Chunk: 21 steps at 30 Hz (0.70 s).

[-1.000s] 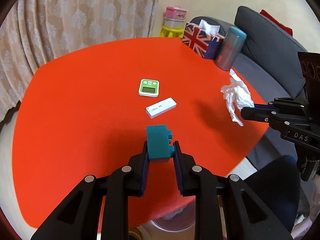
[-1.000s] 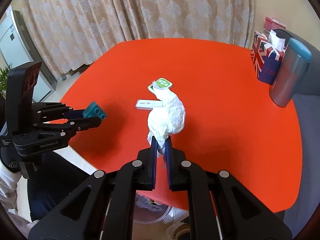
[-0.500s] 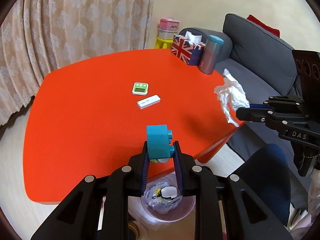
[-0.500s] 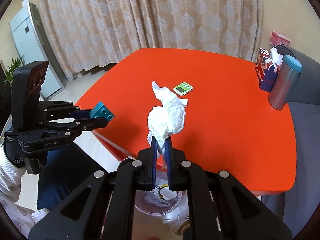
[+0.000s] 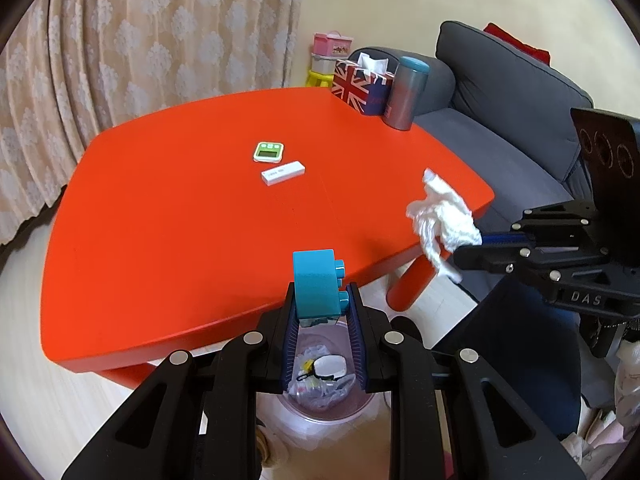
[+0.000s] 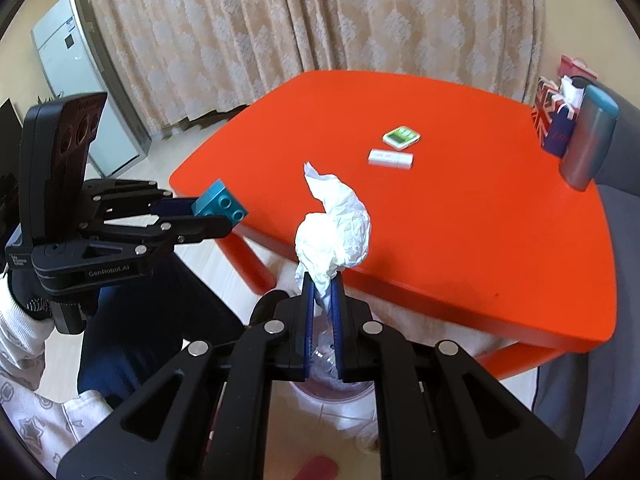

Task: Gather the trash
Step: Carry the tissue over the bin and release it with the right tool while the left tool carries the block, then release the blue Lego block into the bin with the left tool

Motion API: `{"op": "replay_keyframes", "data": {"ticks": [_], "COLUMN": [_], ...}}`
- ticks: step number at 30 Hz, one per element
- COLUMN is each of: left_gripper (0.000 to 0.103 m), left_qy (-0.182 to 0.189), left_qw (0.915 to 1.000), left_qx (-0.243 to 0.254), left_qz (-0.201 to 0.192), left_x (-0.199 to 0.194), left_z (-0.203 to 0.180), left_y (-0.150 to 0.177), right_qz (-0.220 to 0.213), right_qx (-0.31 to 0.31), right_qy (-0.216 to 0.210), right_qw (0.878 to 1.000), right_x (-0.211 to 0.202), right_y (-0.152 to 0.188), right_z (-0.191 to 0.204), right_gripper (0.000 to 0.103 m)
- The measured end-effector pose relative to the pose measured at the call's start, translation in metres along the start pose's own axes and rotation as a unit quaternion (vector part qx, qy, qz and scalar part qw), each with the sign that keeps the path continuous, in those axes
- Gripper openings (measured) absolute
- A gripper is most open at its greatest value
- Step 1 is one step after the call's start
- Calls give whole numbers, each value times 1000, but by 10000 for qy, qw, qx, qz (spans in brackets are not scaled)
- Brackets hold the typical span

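My left gripper (image 5: 322, 300) is shut on a teal toy brick (image 5: 318, 282) and holds it over a pink-lined trash bin (image 5: 324, 404) on the floor by the red table (image 5: 160, 220). The brick also shows in the right wrist view (image 6: 219, 203). My right gripper (image 6: 322, 284) is shut on a crumpled white tissue (image 6: 334, 236), also above the bin (image 6: 332, 380). The tissue shows in the left wrist view (image 5: 440, 216) past the table's near corner.
On the table lie a green timer (image 5: 269, 151) and a white stick-shaped device (image 5: 283, 172). A Union Jack tissue box (image 5: 358, 86) and a grey tumbler (image 5: 405, 94) stand at the far corner. A grey sofa (image 5: 500, 92) is to the right, curtains behind.
Both grippers have drawn back from over the table and now hang past its near edge. The trash bin has come into view below them. Both still hold their items.
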<state>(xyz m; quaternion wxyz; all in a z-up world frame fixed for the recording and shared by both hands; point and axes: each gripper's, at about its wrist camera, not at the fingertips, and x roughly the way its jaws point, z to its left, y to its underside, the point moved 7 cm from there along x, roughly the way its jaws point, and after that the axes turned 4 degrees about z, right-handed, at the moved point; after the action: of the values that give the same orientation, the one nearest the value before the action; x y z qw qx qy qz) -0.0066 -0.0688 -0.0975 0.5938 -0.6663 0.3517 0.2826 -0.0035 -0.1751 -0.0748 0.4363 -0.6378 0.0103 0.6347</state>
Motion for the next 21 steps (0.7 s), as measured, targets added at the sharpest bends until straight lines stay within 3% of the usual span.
{"op": "replay_keyframes", "data": {"ticks": [16, 17, 19, 21], "left_gripper": [23, 23, 23, 23], "left_qy": [13, 15, 13, 16], "left_qw": [10000, 10000, 10000, 10000], "left_qx": [-53, -59, -56, -58], "left_qz": [50, 51, 51, 53], "left_x": [5, 5, 6, 6], "left_z": [3, 4, 4, 4], "left_y": [9, 8, 8, 8], "right_qz": [203, 201, 169, 96], "right_qx": [-19, -20, -10, 55], "right_qy": [-255, -245, -205, -189], "right_qw": [9995, 9995, 9996, 9998], "right_x": [24, 25, 25, 24], "right_y": [5, 4, 3, 1], "right_z": [9, 9, 7, 5], "right_gripper": [12, 16, 56, 72]}}
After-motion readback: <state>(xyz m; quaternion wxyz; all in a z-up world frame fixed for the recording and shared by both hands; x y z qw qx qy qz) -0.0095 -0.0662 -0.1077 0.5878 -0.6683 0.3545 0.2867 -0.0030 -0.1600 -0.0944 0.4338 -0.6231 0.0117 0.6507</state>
